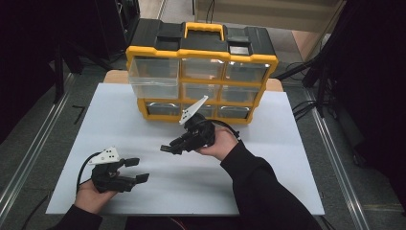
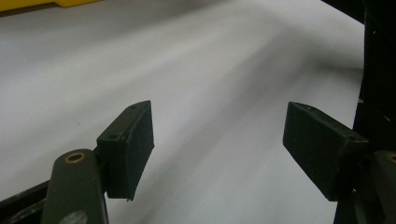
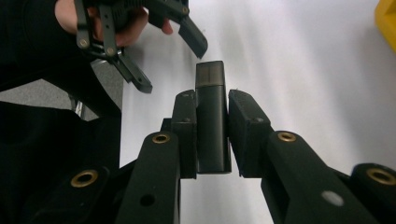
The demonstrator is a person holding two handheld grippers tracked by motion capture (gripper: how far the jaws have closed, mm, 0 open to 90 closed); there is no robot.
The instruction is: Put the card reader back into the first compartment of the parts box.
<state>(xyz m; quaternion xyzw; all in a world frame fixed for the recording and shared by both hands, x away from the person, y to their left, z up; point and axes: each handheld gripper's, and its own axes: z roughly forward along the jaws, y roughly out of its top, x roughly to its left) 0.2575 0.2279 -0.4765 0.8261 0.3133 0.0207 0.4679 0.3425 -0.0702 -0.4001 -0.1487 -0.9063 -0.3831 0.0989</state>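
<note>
At mid-table, the right gripper [image 1: 168, 148] clamps a small dark rectangular block [image 3: 213, 116] between its jaws, carried clear of the white board [image 1: 268, 143]; the left gripper [image 1: 139, 170], jaws spread and empty, waits near the left front edge; the carrying step appears under way; next, likely a steady move toward a drawer of the yellow organizer [image 1: 201, 57] at the far side.

Drawer organizer [image 1: 201, 81] at table's [image 1: 287, 182] far edge, right gripper [image 1: 173, 147] before it, left gripper [image 1: 135, 169] nearer left
</note>
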